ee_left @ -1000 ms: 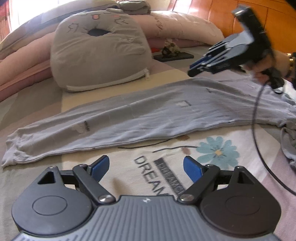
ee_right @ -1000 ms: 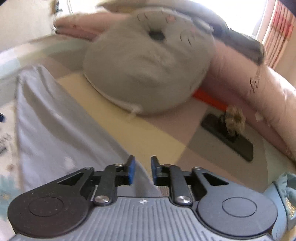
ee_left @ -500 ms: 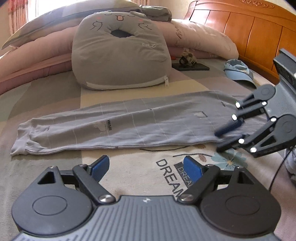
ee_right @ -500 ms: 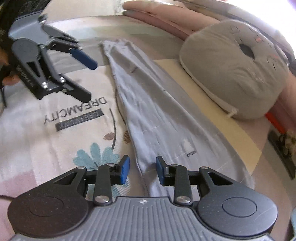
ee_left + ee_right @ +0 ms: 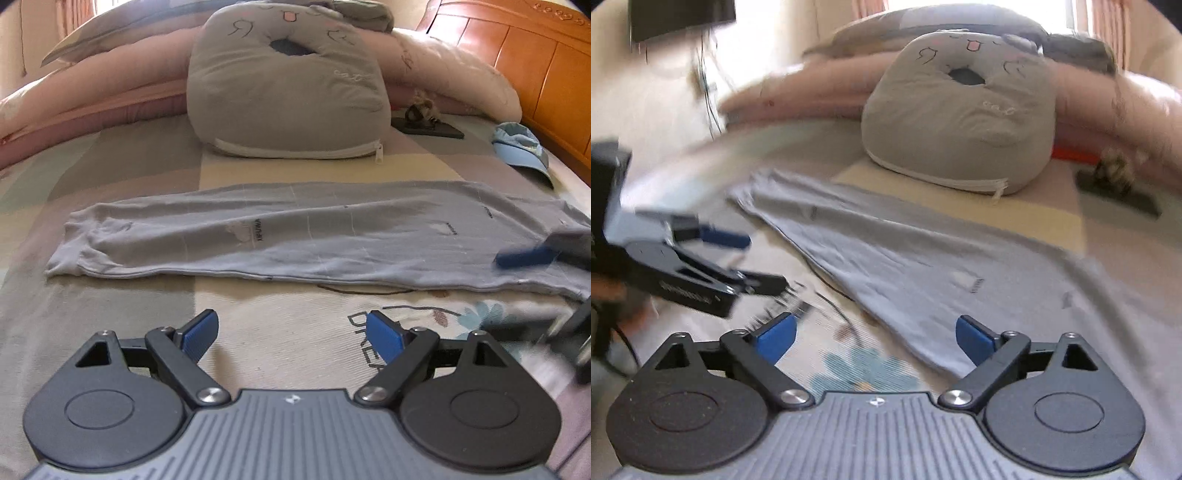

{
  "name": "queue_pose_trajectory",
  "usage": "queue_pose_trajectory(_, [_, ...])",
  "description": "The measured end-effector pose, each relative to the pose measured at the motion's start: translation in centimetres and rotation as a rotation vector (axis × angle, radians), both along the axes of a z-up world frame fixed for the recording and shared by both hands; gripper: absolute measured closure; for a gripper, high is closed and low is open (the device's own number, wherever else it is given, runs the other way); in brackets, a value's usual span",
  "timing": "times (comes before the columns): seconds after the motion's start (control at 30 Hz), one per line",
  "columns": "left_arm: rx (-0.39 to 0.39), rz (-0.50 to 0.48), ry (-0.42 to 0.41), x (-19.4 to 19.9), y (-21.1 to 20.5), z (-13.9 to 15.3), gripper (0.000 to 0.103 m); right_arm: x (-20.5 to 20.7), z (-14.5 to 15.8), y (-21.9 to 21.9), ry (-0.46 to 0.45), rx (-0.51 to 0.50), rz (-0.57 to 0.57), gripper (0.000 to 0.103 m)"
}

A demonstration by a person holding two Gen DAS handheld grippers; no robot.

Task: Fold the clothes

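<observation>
Bedroom, a bed [image 5: 280, 325] with a printed sheet is filling both views, wooden headboard [image 5: 535, 66] off to the far right of the left gripper. A grey cat-face cushion [image 5: 284, 96] is sitting well ahead of both grippers, pink bedding [image 5: 92, 103] piled behind it, a blue cap [image 5: 521, 147] lying ahead-right.

The grey garment [image 5: 295, 236] is lying flat as a long narrow strip just ahead of the left gripper [image 5: 291, 336], running left to right across its view. It looks doubled lengthwise already, but the layers are not clear enough to confirm. It is not yet a compact bundle, so shortening end to end looks to be what is left.

Left gripper is hovering over bare sheet with jaws spread wide, holding nothing. Right gripper [image 5: 875, 334] is also gaping wide and empty, with the garment's near edge lying between and just ahead of its fingers; the picture is motion-blurred.
</observation>
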State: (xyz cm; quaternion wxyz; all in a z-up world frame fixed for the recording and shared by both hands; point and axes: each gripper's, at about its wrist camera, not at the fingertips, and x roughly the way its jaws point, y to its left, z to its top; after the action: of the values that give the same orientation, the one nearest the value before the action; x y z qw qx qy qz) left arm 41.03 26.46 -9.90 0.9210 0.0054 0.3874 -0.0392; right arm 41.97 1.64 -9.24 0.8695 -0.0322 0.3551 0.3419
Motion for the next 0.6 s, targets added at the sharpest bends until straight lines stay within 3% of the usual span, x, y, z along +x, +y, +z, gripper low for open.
queue_pose_trajectory(0.07, [-0.009, 0.012, 0.002, 1.0, 0.7, 1.7, 0.015, 1.0, -0.9, -0.2, 0.044, 0.021, 0.044, 0.006])
queue_pose_trajectory(0.17, [-0.067, 0.077, 0.037, 5.5, 2.1, 2.2, 0.004, 1.9, -1.4, -1.5, 0.076, 0.057, 0.012, 0.005])
queue_pose_trajectory(0.27, [-0.126, 0.141, 0.072, 10.1, 3.4, 2.7, 0.004, 2.3, -1.0, -2.8, 0.07, 0.11, -0.016, 0.003])
queue_pose_trajectory(0.4, [-0.192, 0.21, 0.17, 13.9, 4.7, 0.5, 0.004, 3.0, -1.1, -3.7, 0.066, 0.115, -0.045, 0.003])
queue_pose_trajectory(0.47, [-0.156, 0.278, 0.188, 14.8, 5.3, -0.7, 0.004, 3.4, -1.2, -4.2, 0.075, 0.131, -0.056, 0.003])
queue_pose_trajectory(0.6, [-0.107, 0.352, 0.116, 16.5, 6.3, -2.0, 0.002, 3.8, -1.3, -4.4, 0.069, 0.146, -0.053, 0.003])
